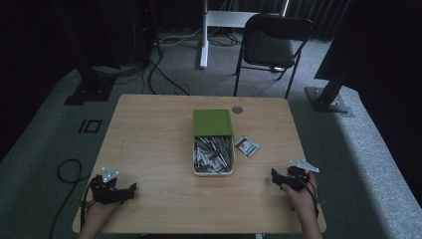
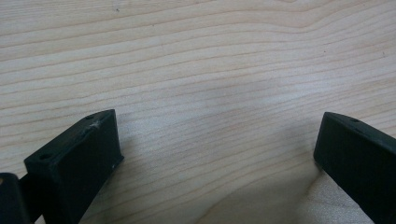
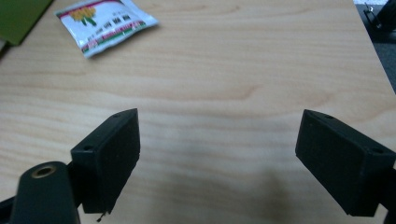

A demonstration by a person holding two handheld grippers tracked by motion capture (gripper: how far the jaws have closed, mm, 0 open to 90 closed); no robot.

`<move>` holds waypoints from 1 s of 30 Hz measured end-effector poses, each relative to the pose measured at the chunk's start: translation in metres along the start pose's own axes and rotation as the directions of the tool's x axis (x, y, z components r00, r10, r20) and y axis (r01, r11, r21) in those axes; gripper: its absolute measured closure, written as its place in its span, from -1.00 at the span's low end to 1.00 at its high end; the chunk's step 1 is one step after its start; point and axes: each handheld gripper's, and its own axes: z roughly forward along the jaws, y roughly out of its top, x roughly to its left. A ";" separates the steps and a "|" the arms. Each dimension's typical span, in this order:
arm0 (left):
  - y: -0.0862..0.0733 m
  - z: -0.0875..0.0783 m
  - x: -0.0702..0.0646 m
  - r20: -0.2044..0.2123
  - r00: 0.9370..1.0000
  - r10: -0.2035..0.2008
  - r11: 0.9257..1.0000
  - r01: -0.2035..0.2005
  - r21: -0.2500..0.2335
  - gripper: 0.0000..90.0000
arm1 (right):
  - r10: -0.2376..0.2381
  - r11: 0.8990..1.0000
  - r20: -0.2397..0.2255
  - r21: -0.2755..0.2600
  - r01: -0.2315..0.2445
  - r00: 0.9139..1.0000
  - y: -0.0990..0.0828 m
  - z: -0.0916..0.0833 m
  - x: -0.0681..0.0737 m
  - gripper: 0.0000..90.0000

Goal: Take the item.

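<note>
Bare table (image 1: 149, 144) surrounds the central box (image 1: 213, 148) and nearby packet (image 1: 247, 146).

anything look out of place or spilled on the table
One thing stands out: a single packet lies loose on the table, just right of the white box full of similar packets, apart from it. The green lid is slid back, half off the box. Nothing looks damaged.

The left gripper (image 2: 212, 154) looks down on a pale wooden table (image 2: 201, 60) with fine grain lines running across it. Its two black jaws rise from the bottom corners, spread wide apart, with bare wood between them. The one on the left has a small whitish scuff near its tip. A soft shadow lies on the wood between the jaws.
</note>
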 end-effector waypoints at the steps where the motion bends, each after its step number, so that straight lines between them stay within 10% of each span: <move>1: 0.000 0.000 0.000 0.000 1.000 0.000 1.000 0.000 0.000 -0.97 | 0.002 1.000 0.009 0.007 -0.002 1.000 -0.002 -0.001 0.000 -0.70; 10: 0.000 0.000 0.000 0.000 1.000 0.000 1.000 0.000 0.000 -0.97 | 0.058 0.998 0.052 0.021 -0.059 0.997 -0.015 -0.001 -0.005 -0.69; 30: 0.000 0.000 0.000 -0.002 1.000 -0.001 1.000 0.001 -0.002 -0.97 | 0.026 0.999 0.091 0.040 -0.029 0.996 -0.018 0.001 -0.003 -0.71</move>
